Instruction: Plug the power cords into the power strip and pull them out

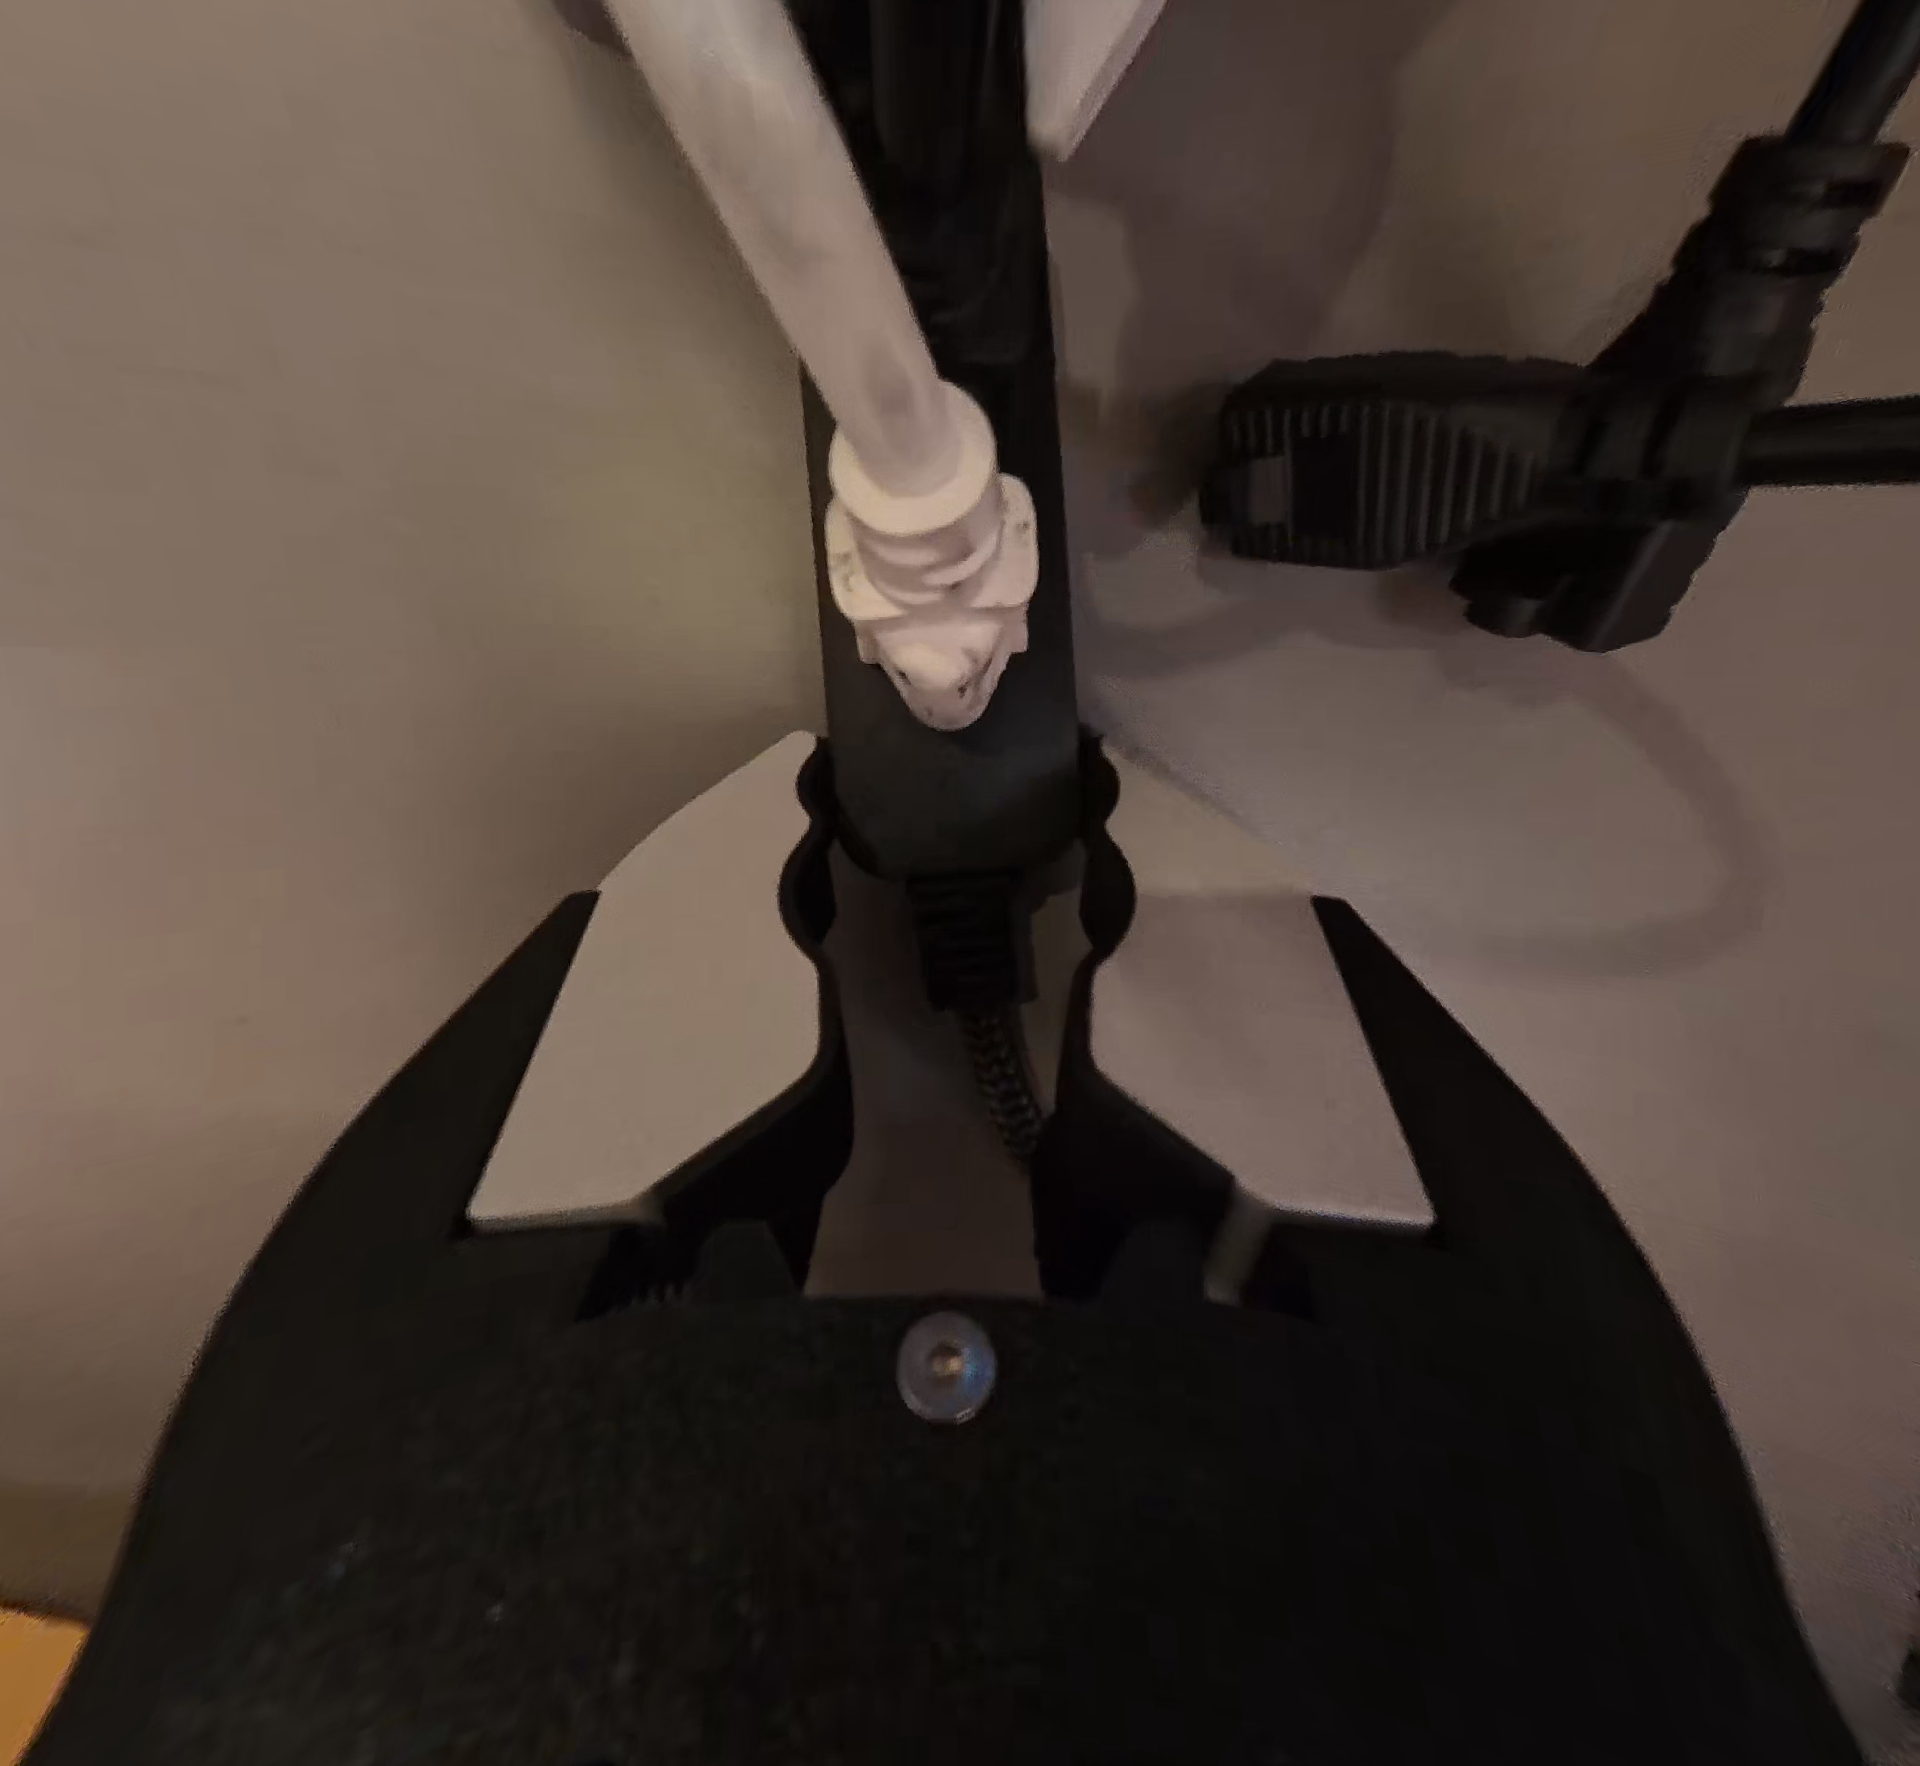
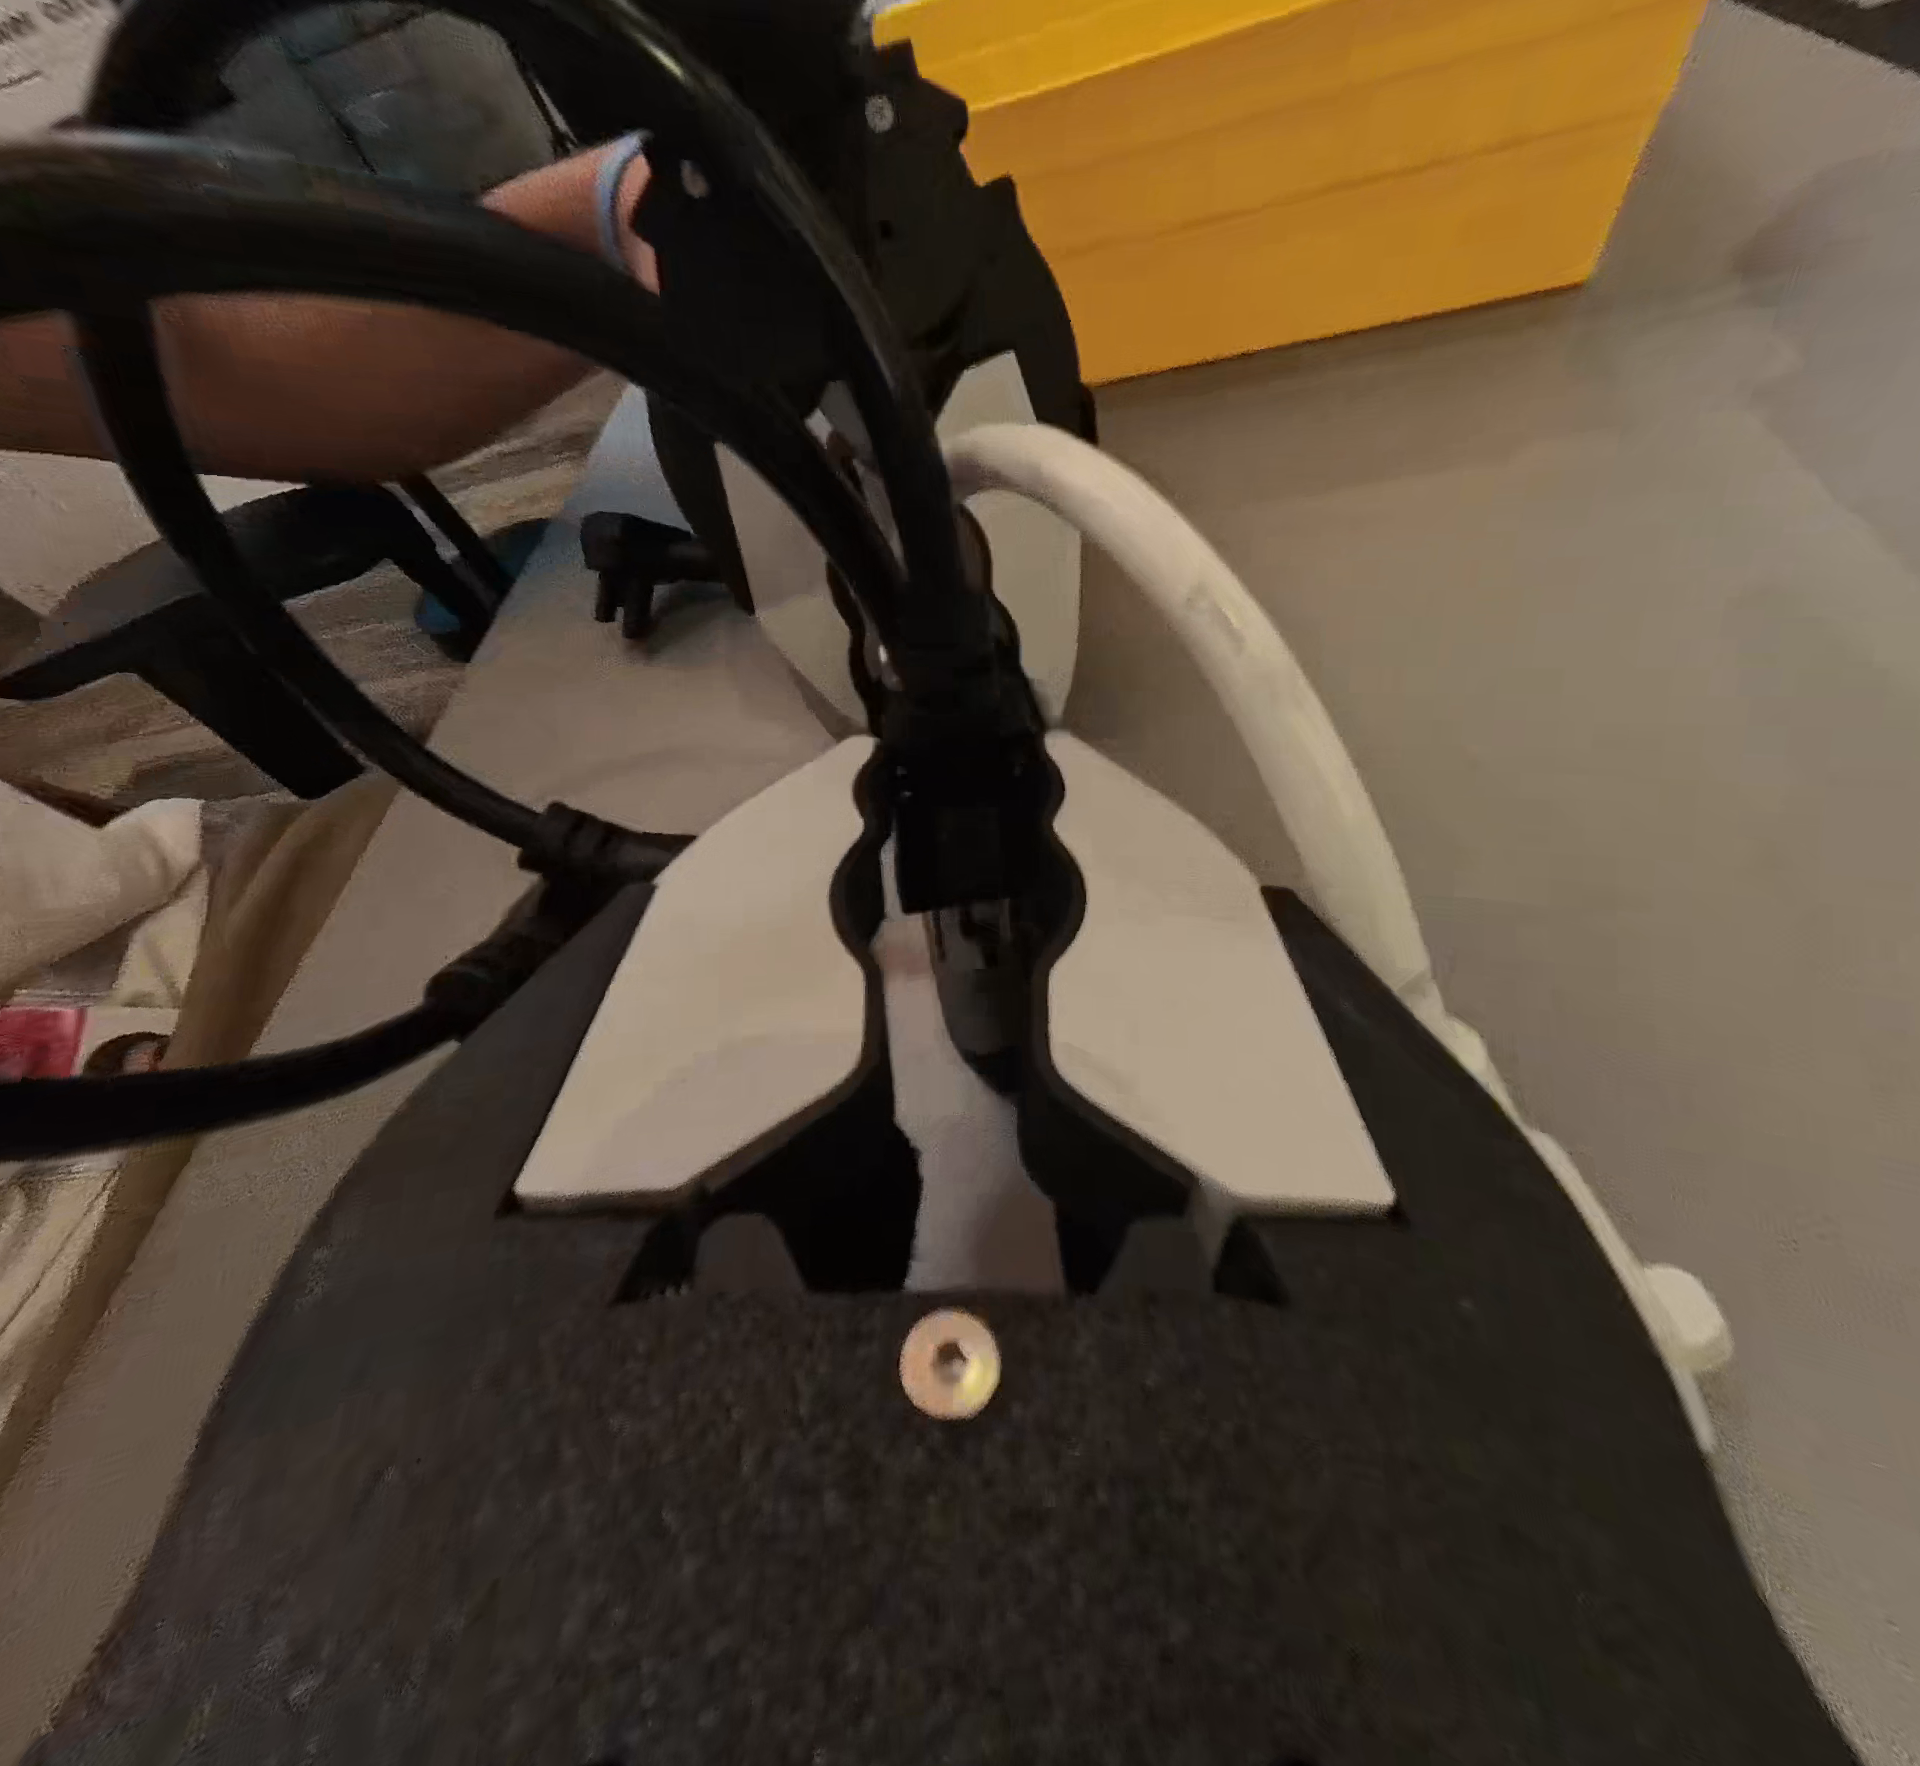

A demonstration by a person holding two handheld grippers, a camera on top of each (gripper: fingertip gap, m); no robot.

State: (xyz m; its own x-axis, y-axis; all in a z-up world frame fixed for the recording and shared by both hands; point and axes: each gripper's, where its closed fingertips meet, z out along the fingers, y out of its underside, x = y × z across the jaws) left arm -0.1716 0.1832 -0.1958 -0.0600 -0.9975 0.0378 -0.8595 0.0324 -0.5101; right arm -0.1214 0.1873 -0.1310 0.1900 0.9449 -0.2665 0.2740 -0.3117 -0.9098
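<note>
In the left wrist view my left gripper (image 1: 951,833) is shut on the near end of a narrow black power strip (image 1: 940,760), which runs away from me. A white plug (image 1: 930,594) with a white cord (image 1: 748,137) sits in the strip just beyond my fingertips. The strip's braided cord (image 1: 992,1082) leaves between my fingers. In the right wrist view my right gripper (image 2: 961,833) is shut on a black plug (image 2: 961,823), whose black cord (image 2: 416,262) loops up and left. I cannot tell whether this plug is seated in the strip. The left gripper (image 2: 935,210) shows beyond it.
Another black plug (image 1: 1371,469) with its cord lies on the pale table to the right of the strip; it also shows in the right wrist view (image 2: 634,563). A yellow bin (image 2: 1299,137) stands at the far right. A person's arm (image 2: 312,386) is at the left. Some 8 centimeters of space lies between my two pairs of fingers.
</note>
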